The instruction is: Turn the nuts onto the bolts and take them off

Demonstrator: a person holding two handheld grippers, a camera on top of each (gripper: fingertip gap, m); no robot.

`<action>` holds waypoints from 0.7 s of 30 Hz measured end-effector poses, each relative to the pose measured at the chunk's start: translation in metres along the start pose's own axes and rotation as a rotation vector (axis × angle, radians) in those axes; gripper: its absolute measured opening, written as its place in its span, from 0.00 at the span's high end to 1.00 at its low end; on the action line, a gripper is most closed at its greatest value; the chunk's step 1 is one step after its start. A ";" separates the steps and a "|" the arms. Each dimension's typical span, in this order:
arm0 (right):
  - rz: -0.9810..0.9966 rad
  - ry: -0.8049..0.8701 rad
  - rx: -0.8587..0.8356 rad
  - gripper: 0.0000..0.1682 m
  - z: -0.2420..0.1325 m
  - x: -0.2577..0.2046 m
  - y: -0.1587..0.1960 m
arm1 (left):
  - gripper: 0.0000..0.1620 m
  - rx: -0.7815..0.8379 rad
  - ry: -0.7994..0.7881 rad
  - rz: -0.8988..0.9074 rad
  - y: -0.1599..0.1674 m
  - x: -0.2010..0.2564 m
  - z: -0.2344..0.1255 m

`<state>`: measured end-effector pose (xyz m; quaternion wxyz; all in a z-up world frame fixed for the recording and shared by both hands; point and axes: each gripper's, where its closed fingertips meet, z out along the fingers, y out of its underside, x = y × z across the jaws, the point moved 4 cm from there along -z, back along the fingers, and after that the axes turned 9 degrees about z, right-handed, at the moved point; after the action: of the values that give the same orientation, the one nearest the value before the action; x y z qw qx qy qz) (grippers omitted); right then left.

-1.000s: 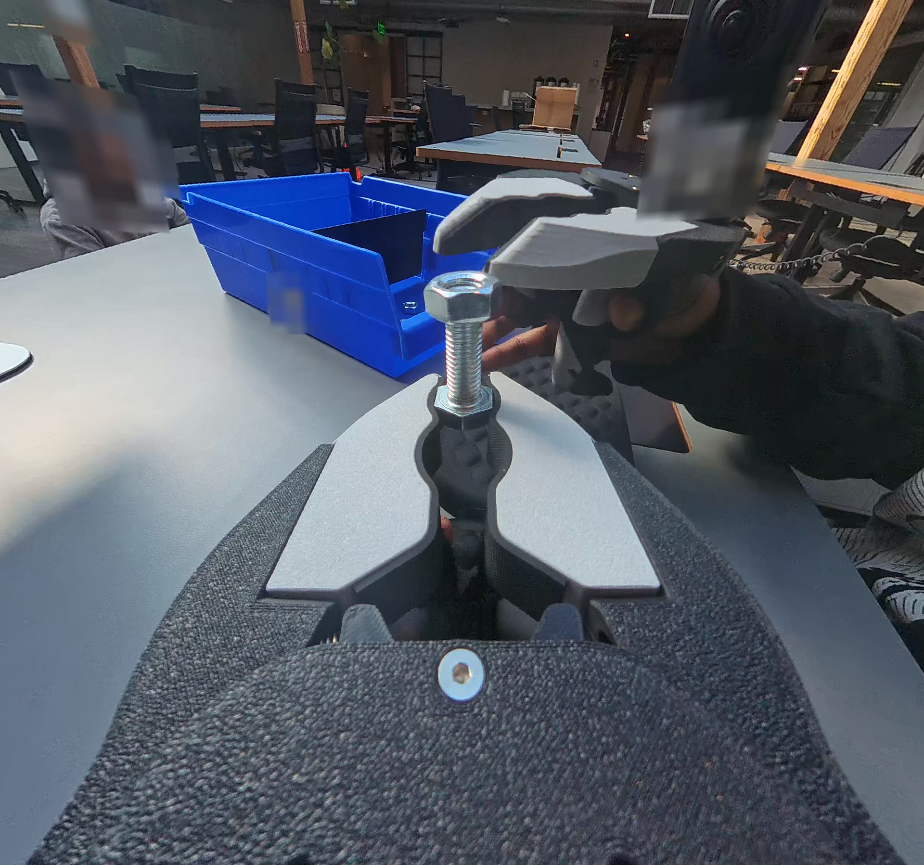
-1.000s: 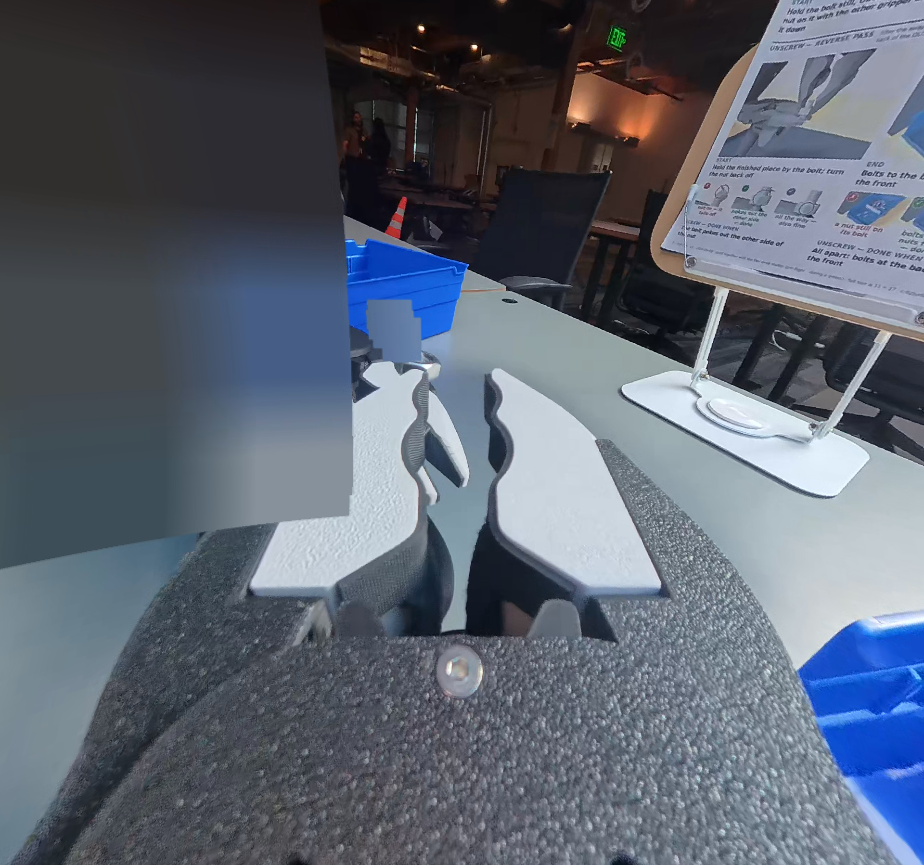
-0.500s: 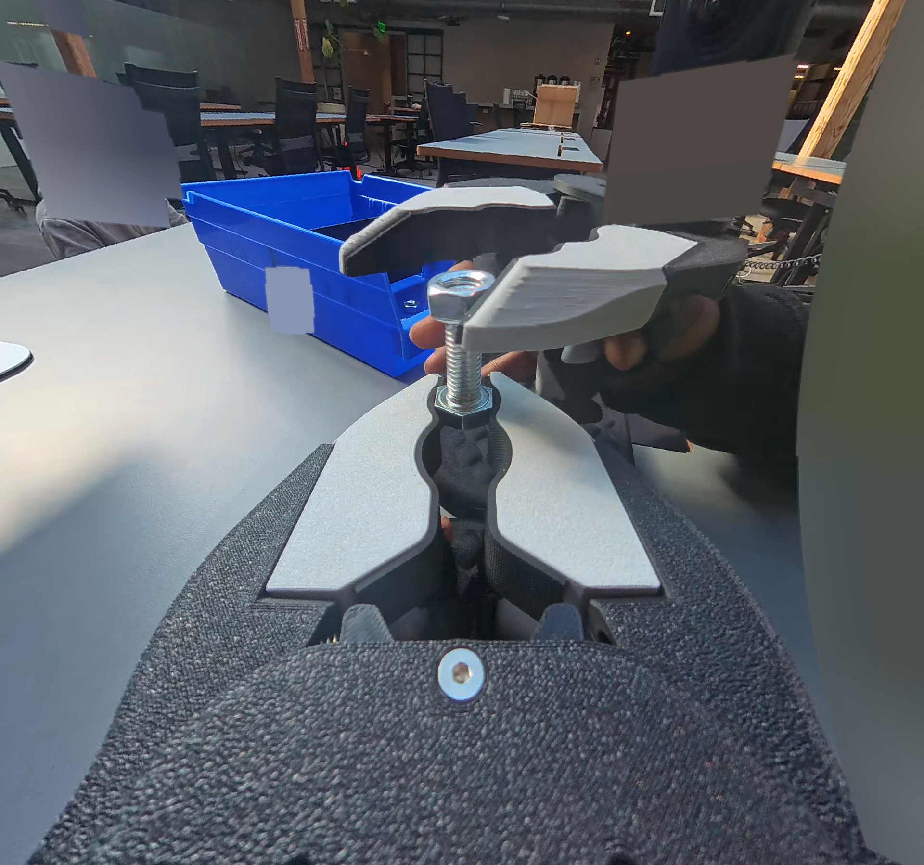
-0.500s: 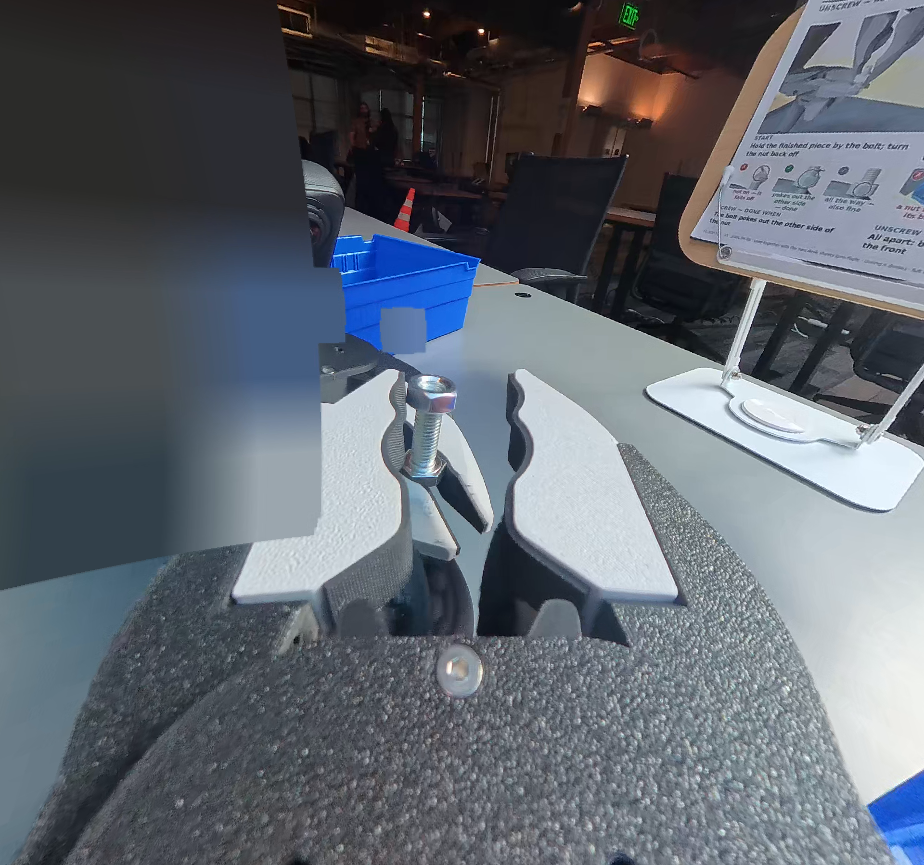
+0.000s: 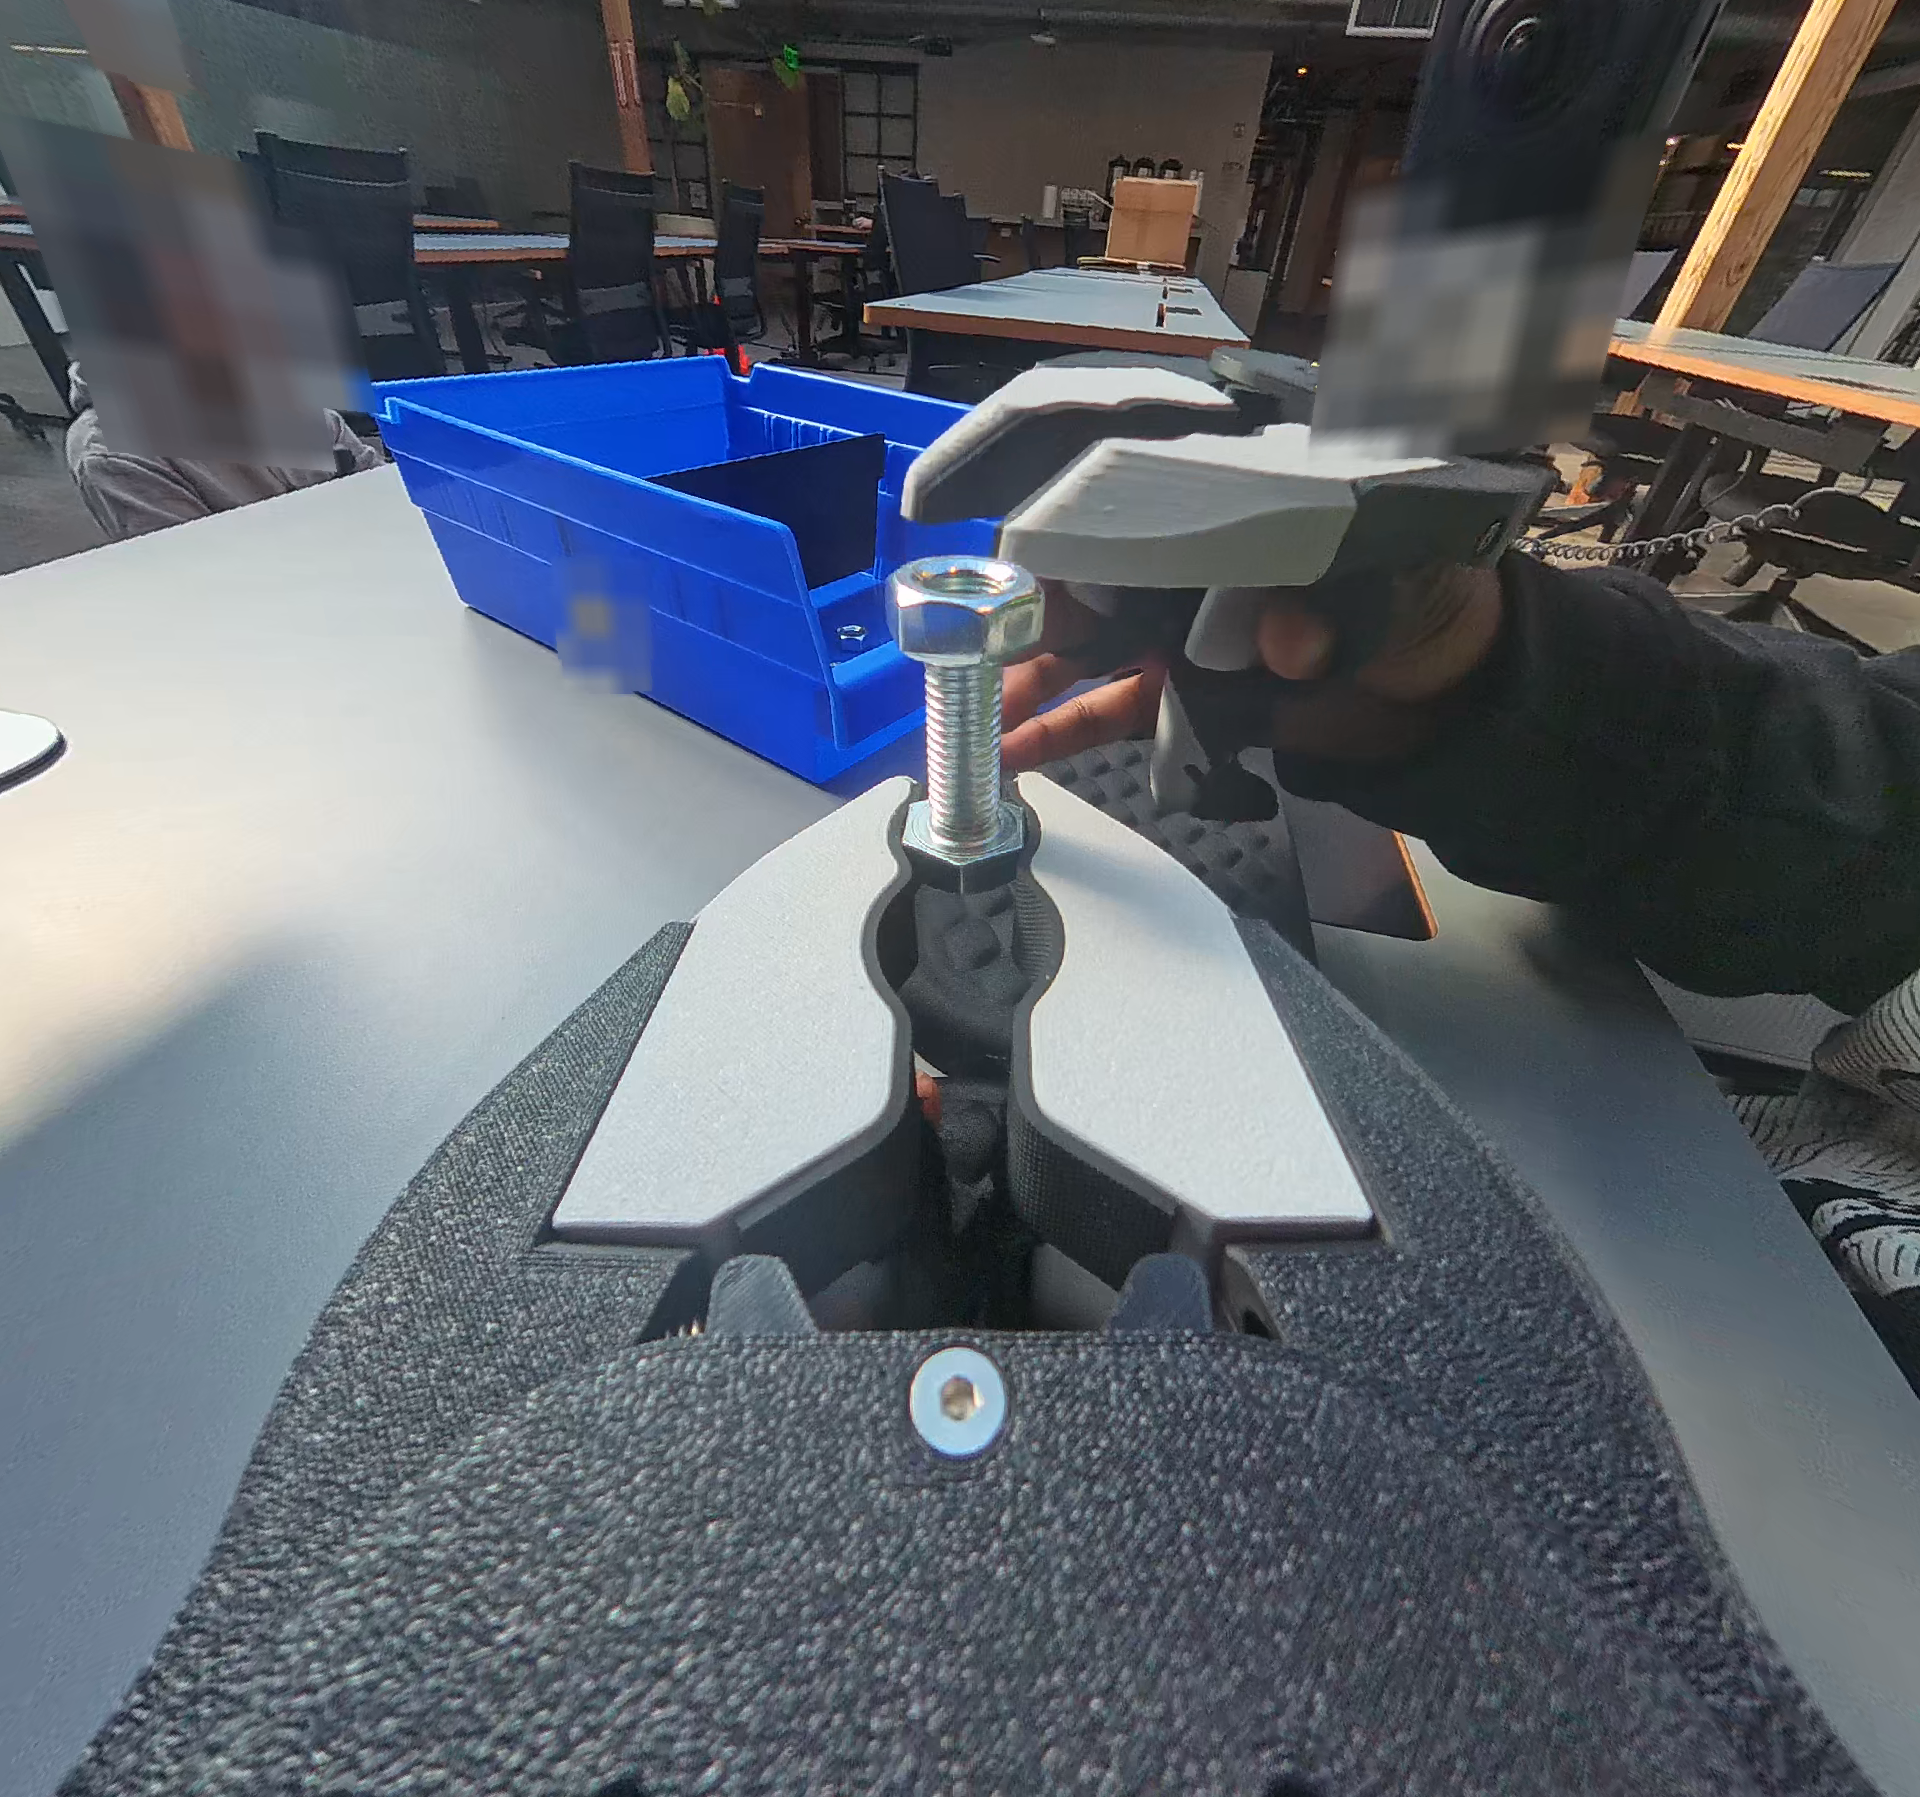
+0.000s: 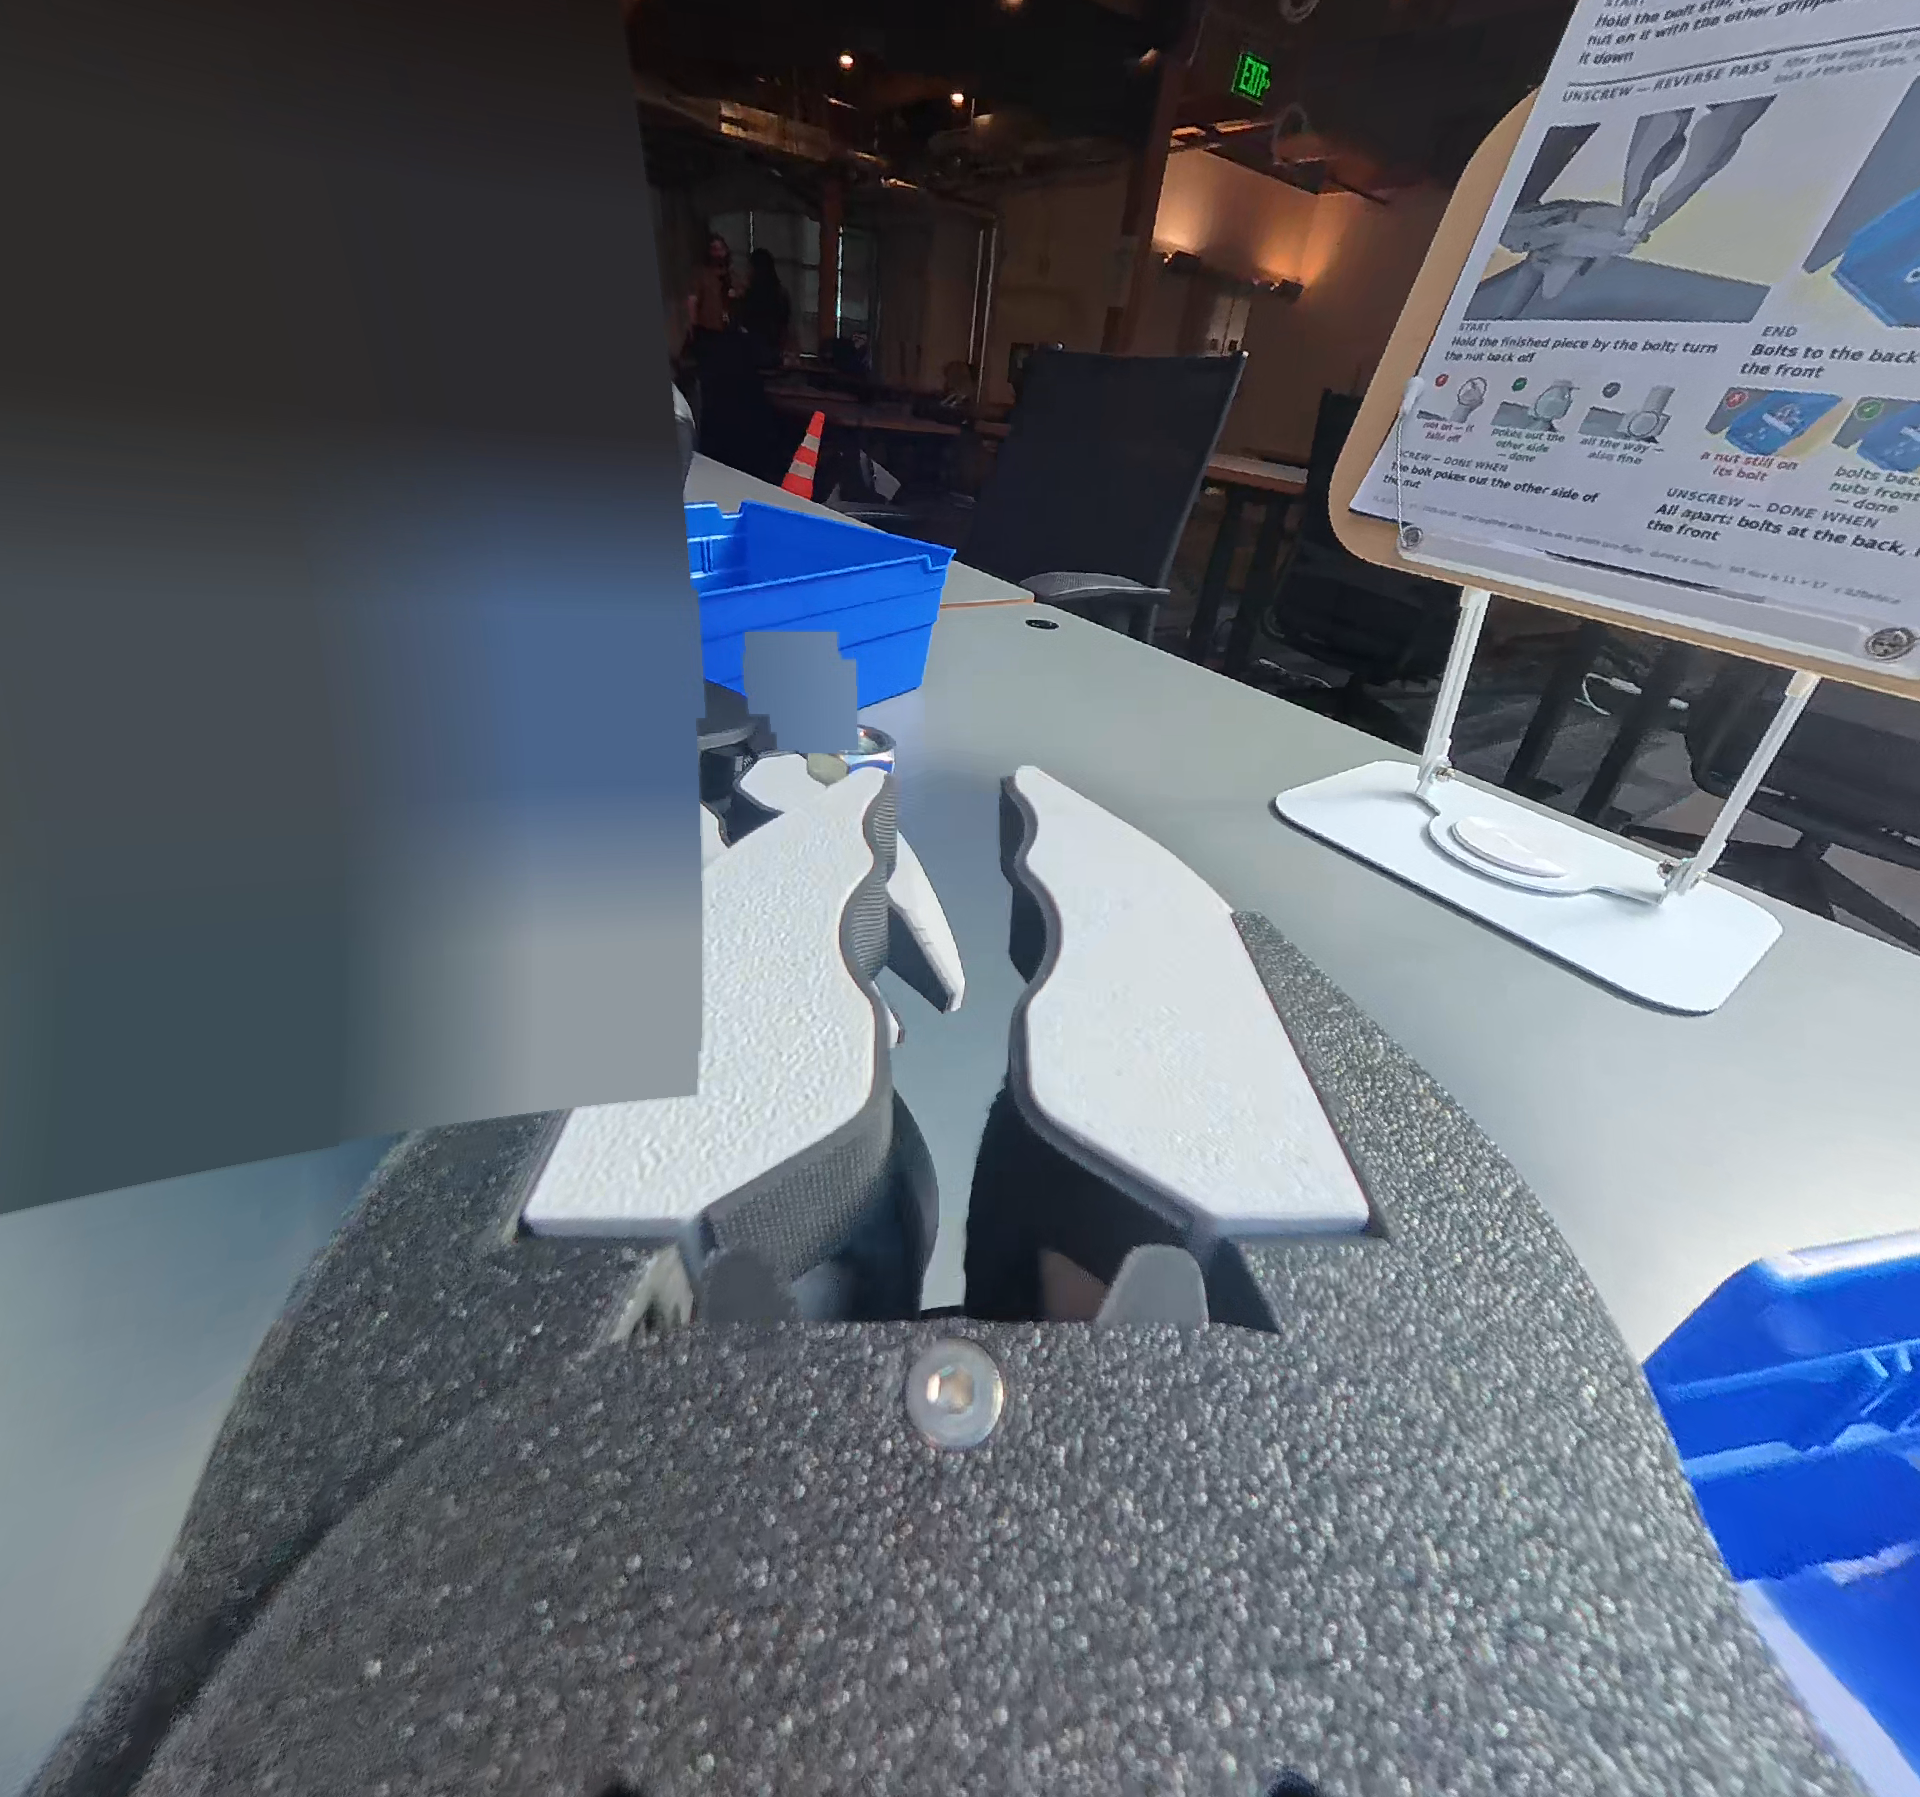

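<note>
While the grey bench fills most of both views, the left wrist view takes in a blue bin standing on it ahead of the left gripper, with a black divider across its inside and 1 loose nut on its front lip. The right wrist view adds what the left cannot see: a white stand carrying an instruction sheet on the far right of the bench, and the corner of a second blue bin at the lower right.

The left gripper points forward, level with the bench, its 2 fingers closed on the head end of a bolt, which stands upright with its thread up. A nut sits at the very top of that thread.

The right gripper, held in a hand with a dark sleeve, comes in from the right, roughly level, its tips just above and to the right of the nut and not touching it. Its jaws stand apart with nothing between them, which its own view confirms: bare bench shows through the gap between its fingers. In that view the left gripper's tips lie just beyond its own left finger, and the nut is only partly visible beside a blurred patch.
</note>
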<state>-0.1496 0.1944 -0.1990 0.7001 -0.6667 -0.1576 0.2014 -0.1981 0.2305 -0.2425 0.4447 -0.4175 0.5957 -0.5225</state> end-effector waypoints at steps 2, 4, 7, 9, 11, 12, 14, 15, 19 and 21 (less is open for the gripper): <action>0.019 -0.022 0.019 0.81 0.005 -0.004 -0.003 | 0.92 0.000 0.000 -0.001 0.000 0.000 0.000; 0.019 -0.038 0.009 0.74 0.012 -0.008 -0.002 | 0.92 -0.001 0.000 0.000 0.000 0.000 0.000; 0.010 -0.041 -0.005 0.71 0.024 -0.010 0.001 | 0.92 0.000 0.000 0.001 0.000 0.000 0.000; 0.017 -0.043 -0.009 0.71 0.031 -0.011 0.002 | 0.92 0.000 0.000 0.001 0.000 0.000 0.000; 0.023 -0.043 -0.023 0.72 0.036 -0.011 0.005 | 0.92 0.000 0.001 0.000 0.000 0.000 0.000; 0.021 -0.038 -0.032 0.72 0.037 -0.011 0.006 | 0.92 0.000 0.001 0.000 0.000 0.000 0.000; 0.016 -0.029 -0.036 0.73 0.036 -0.009 0.006 | 0.92 0.001 -0.001 0.000 0.000 0.000 0.000; 0.017 -0.026 -0.031 0.75 0.034 -0.008 0.006 | 0.92 0.002 -0.001 -0.001 0.000 0.000 0.000; 0.017 -0.025 -0.030 0.78 0.022 -0.007 0.004 | 0.92 -0.002 0.000 -0.003 0.000 0.000 0.000; 0.008 -0.024 -0.029 0.79 0.016 -0.008 0.003 | 0.92 -0.002 0.001 -0.002 0.000 0.000 0.000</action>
<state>-0.1644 0.2044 -0.2011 0.6878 -0.6748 -0.1661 0.2097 -0.1982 0.2303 -0.2429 0.4436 -0.4184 0.5958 -0.5227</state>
